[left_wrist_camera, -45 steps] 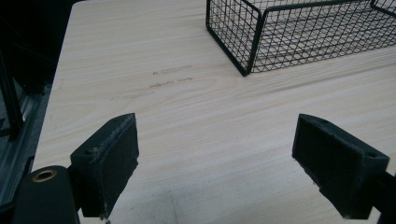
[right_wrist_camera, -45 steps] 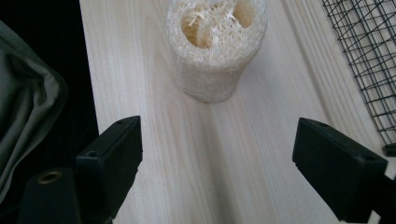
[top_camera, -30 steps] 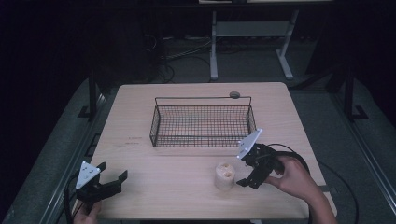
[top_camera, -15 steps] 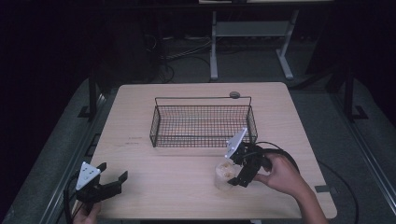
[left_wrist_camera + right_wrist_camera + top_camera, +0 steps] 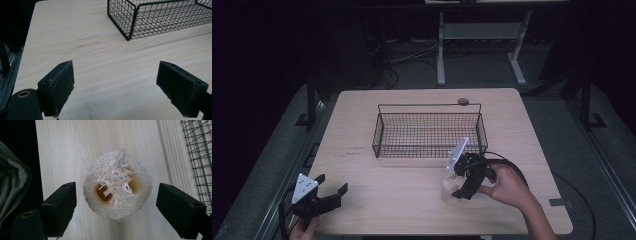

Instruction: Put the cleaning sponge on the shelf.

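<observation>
Below, right gripper [image 5: 116,202] wide open astride loofah [image 5: 117,185], not touching.

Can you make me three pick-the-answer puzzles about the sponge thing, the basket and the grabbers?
1. Where is the loofah sponge?
A. in the wire basket
B. on the table between the right hand-held gripper's jaws
C. on the floor

2. What colour is the wire basket?
A. black
B. red
C. white

3. How is the left hand-held gripper?
A. shut on the sponge
B. open, holding nothing
C. shut on the basket

Answers: 1 B, the right hand-held gripper has a jaw on each side of it, apart. 2 A, its wires are black. 3 B, bare table lies between its jaws.
</observation>
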`<state>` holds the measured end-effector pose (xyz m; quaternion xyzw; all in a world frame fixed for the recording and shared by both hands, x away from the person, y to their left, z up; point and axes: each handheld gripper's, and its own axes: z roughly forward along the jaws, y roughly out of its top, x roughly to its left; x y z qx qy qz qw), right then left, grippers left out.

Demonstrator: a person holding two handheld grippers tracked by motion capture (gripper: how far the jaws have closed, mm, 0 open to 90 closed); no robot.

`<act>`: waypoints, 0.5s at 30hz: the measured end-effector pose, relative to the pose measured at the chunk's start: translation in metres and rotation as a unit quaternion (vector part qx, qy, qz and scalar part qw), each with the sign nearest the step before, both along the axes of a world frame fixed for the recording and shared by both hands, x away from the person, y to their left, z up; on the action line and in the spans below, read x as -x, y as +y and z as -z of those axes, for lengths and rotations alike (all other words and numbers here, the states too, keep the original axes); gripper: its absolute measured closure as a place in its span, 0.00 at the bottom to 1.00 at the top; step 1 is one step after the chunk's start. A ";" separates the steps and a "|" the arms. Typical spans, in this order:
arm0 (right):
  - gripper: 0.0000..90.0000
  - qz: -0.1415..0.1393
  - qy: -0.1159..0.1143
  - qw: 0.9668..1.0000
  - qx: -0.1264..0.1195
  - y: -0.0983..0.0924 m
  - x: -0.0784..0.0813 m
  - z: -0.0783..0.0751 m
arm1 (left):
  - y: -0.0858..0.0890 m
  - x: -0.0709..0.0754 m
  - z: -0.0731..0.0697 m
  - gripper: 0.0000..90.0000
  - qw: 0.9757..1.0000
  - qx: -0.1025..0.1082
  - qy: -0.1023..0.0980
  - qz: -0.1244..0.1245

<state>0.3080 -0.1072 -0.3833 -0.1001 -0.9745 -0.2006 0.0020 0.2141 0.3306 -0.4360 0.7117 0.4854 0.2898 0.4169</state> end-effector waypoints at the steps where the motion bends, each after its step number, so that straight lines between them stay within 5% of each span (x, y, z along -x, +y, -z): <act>1: 0.21 -0.001 0.001 1.000 0.001 0.001 0.000 0.000 | 0.000 0.000 0.000 0.15 1.000 -0.001 0.000 0.001; 15: 0.30 0.000 0.009 1.000 0.010 0.005 -0.002 0.005 | 0.001 0.000 0.000 0.15 1.000 0.000 0.000 0.000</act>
